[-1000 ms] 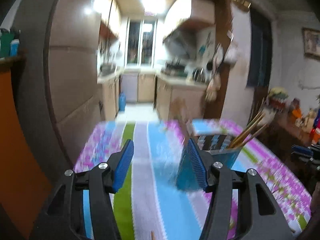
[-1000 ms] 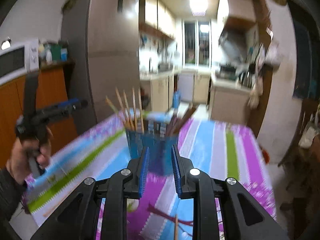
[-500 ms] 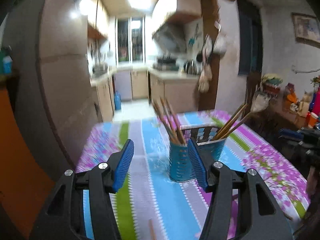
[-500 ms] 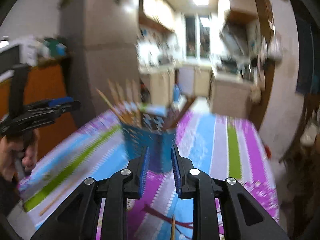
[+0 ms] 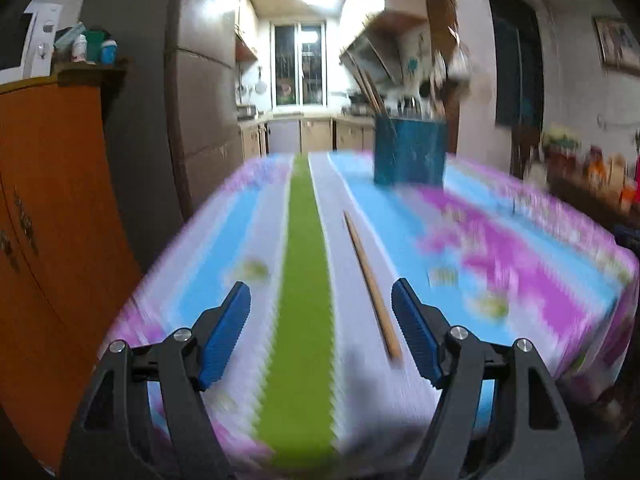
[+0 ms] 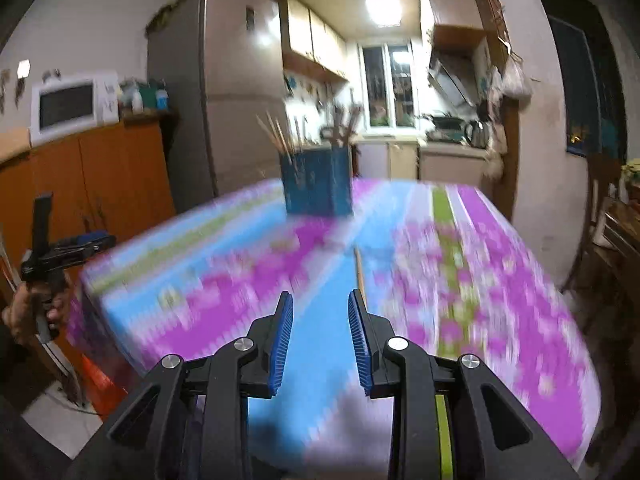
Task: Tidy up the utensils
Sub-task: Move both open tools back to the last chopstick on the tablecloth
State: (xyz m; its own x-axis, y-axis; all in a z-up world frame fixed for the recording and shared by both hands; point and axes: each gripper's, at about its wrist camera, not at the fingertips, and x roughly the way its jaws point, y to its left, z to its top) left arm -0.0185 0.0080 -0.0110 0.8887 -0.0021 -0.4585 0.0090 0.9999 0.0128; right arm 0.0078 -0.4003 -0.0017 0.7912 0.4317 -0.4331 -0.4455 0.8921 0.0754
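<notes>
Hovering low over the near edge of the striped tablecloth (image 5: pixel 304 240), the left gripper (image 5: pixel 320 316) has its blue pads spread wide and grips nothing; half a second ago it sat close up against the holder, and now it has drawn well back and dropped toward the cloth. Lying just ahead, inside the gap and close to the right-hand pad, is a single wooden chopstick (image 5: pixel 370 280), running lengthwise away from the camera beside the green stripe. The right gripper (image 6: pixel 320 320) has pulled back likewise; its pads stand apart by a moderate gap, wider than a second ago, and hold nothing; a second chopstick (image 6: pixel 360 276) shows on the cloth just beyond its right-hand pad, partly hidden by it. Off to its left the person's left hand (image 6: pixel 34 312) and its tool hang beside the table edge. Farther on stands the blue utensil holder (image 5: pixel 410 152), upright toward the far end of the table, well apart from both grippers, with chopsticks and darker handles rising from it (image 6: pixel 316 180). Beyond are the fridge, orange cabinet and kitchen. Both views are smeared by motion, so fine detail is unsure. The retreat suggests a turn from the holder to the loose sticks; the next step is probably closing on one and carrying it to the holder.
</notes>
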